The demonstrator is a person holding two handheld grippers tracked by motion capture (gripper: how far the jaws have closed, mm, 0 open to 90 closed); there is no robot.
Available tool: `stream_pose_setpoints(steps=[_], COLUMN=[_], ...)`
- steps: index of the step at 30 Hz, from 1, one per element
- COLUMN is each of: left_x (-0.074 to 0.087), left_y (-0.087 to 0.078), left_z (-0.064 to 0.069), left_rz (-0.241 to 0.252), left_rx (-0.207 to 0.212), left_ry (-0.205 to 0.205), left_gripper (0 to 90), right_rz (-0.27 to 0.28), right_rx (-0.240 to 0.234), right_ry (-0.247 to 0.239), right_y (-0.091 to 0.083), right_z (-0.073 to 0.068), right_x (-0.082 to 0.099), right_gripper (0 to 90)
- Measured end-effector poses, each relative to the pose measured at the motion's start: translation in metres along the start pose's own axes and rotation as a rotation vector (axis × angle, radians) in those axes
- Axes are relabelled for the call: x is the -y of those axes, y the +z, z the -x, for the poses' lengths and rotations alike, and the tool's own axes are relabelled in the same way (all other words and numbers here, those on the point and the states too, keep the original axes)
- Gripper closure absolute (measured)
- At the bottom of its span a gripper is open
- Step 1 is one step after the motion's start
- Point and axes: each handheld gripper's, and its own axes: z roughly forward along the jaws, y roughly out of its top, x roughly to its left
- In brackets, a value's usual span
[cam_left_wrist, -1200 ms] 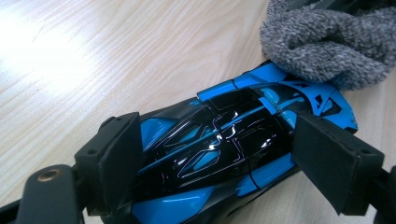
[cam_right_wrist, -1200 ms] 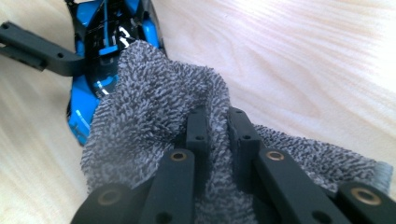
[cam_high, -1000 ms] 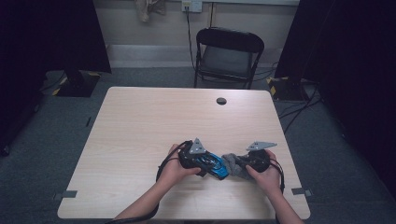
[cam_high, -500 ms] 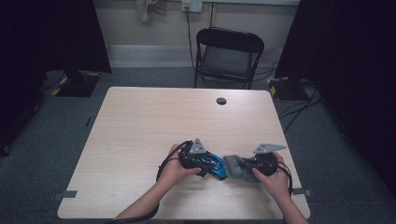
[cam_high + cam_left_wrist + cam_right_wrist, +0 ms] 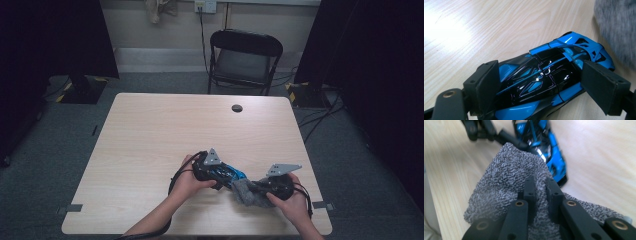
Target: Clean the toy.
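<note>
We take the blue toy car (image 5: pixel 551 80) as landmark; it lies on the wooden table (image 5: pixel 150 135) near the person's edge. The left gripper (image 5: pixel 541 85) clamps its flanks, jaws pressed on either side. Just right of the car, the right gripper (image 5: pixel 541 192) holds the grey terry cloth (image 5: pixel 506 177), jaws pinched together on a fold. We judge the car light, rigid and glossy-slick, best held across its body; the cloth is soft and limp, so any bunched fold will serve.
</note>
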Motion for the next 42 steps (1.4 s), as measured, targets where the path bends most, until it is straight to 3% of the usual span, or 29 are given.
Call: stream_pose_setpoints(steps=[4,12,33,37,42], left_x=[0.0,0.001,0.002,0.002,0.002], left_y=[0.0,0.0,0.0,0.0,0.0], left_z=[0.0,0.0,0.0,0.0,-0.001], left_rz=[0.002,0.002,0.014,0.015,0.015], left_rx=[-0.002,-0.005,-0.005,-0.005,-0.004], left_ry=[0.002,0.006,-0.002,-0.002,-0.002], left_gripper=[15.9,15.9,15.9,15.9,15.9], right_rz=[-0.039,-0.039,-0.023,-0.017,0.02], right_rx=[0.002,0.014,0.158,0.157,0.122], right_ry=[-0.013,0.009,0.075,0.076,0.066], right_y=[0.012,0.014,0.02,0.018,0.004], right_z=[-0.002,0.007,0.044,0.046,0.038], right_x=[0.003,0.002,-0.012,-0.014,-0.014], right_gripper=[81.6,81.7,81.7,81.7,81.7])
